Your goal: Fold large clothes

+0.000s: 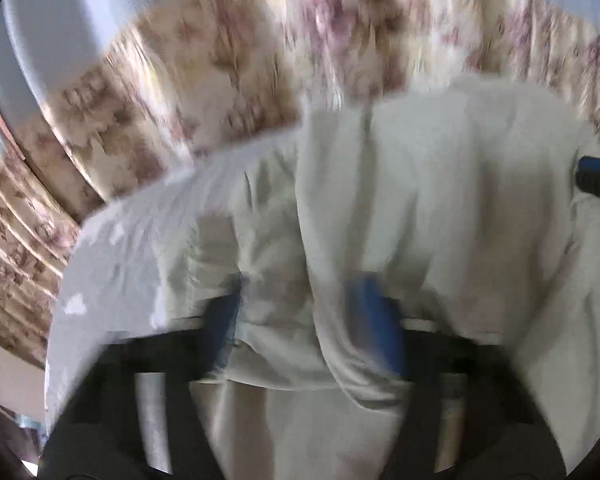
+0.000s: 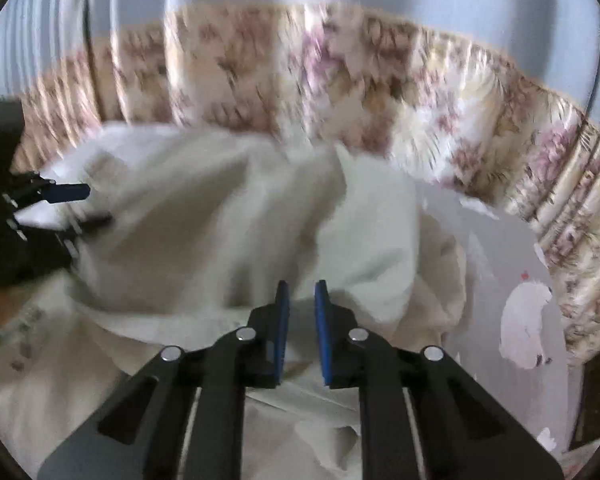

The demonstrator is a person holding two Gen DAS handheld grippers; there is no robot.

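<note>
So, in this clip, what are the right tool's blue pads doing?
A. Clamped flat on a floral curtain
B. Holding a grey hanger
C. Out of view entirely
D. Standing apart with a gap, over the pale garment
D: in the right wrist view the right tool shows its two blue pads separated by a clear gap, with the cream garment lying below and ahead of them.
</note>
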